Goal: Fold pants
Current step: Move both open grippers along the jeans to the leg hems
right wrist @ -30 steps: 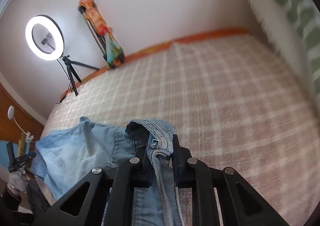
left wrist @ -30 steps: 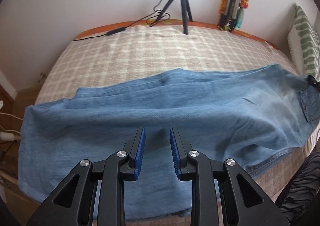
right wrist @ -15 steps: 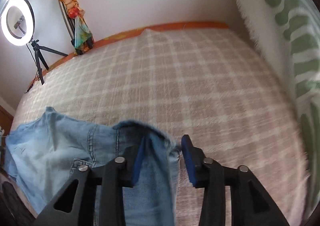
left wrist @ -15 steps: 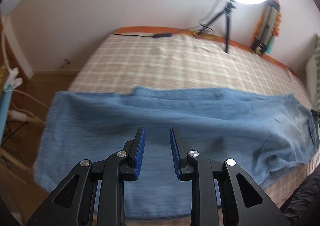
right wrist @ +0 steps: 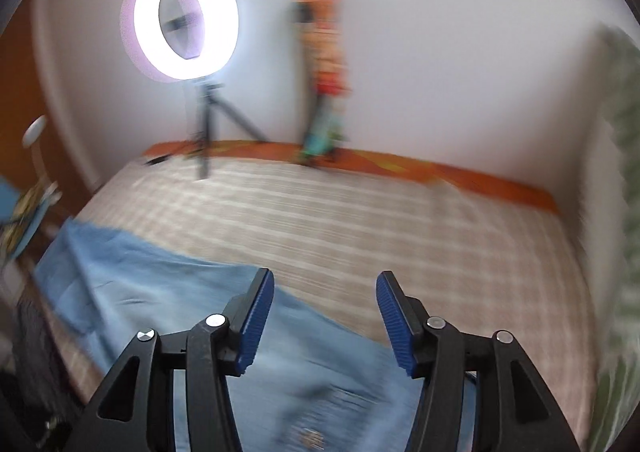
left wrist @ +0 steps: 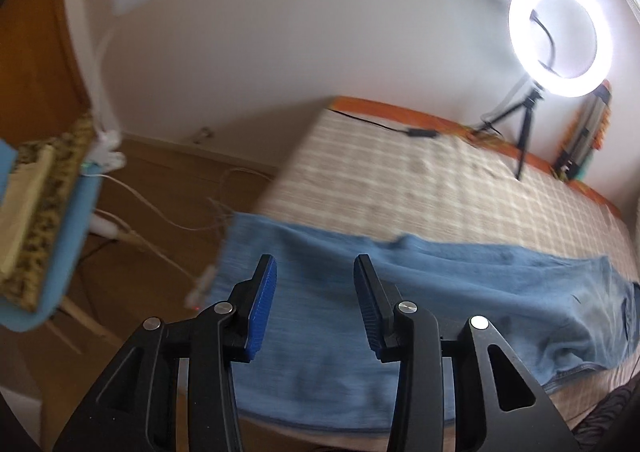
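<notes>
Covering checked bed (left wrist: 420,179), jeans (left wrist: 440,292), ring light (left wrist: 560,33)

This is a bedroom in a home, set up for filming. A bed (left wrist: 420,179) with a beige checked cover over an orange sheet fills the space ahead of both claws and runs up to a plain white wall. At the bed's far edge, ahead and to the right of the left claw, a lit ring light (left wrist: 560,33) stands on a small black tripod with its cable trailing across the cover. A bright patterned bundle (right wrist: 326,63) leans against the wall beside it. Left of the left claw lie a wooden floor (left wrist: 160,187), loose white cables and a white clip-on lamp (left wrist: 132,11). Far right of the right claw hangs a blurred green-and-white fabric (right wrist: 624,211).
</notes>
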